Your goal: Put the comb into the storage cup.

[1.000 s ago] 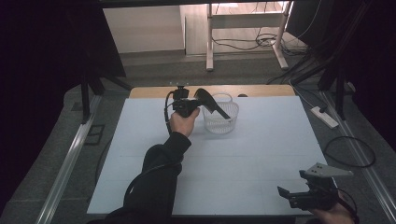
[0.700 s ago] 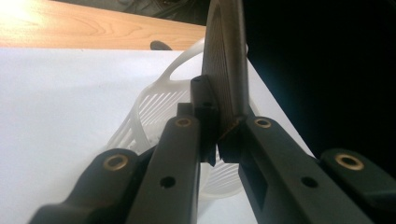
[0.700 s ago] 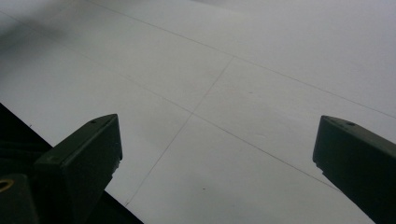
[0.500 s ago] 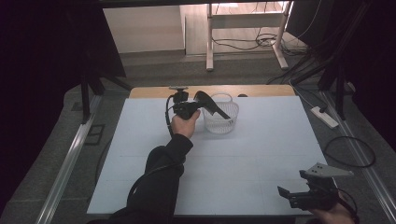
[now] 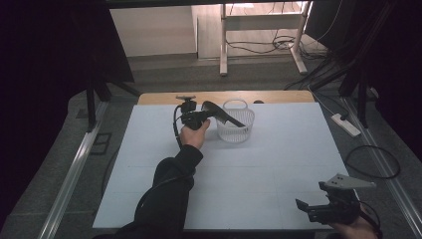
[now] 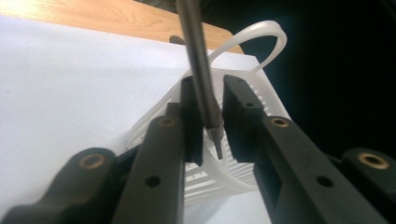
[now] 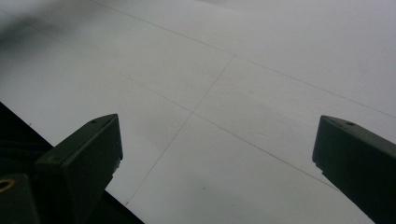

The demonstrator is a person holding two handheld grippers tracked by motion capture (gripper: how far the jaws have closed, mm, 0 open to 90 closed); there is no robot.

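A white slatted plastic basket (image 5: 238,130) with a hoop handle (image 6: 261,29) stands at the far middle of the white table (image 5: 259,174). My left gripper (image 5: 241,123) reaches over the basket's rim from the left, held out by a dark-sleeved arm. In the left gripper view its jaws (image 6: 210,81) are nearly together on a thin grey metal rod (image 6: 198,70). The rod's small tip points down into the basket (image 6: 268,95). My right gripper (image 5: 301,205) rests low at the near right corner of the table, open, with bare table between its fingers (image 7: 217,140).
A strip of wooden tabletop (image 5: 164,97) shows behind the white sheet. A power strip (image 5: 345,124) and cables lie on the floor to the right. Metal rails (image 5: 74,169) run along both sides, and desk legs (image 5: 224,45) stand farther back.
Hardly anything differs. The left gripper stays over the basket with the rod, and the right gripper has not moved.
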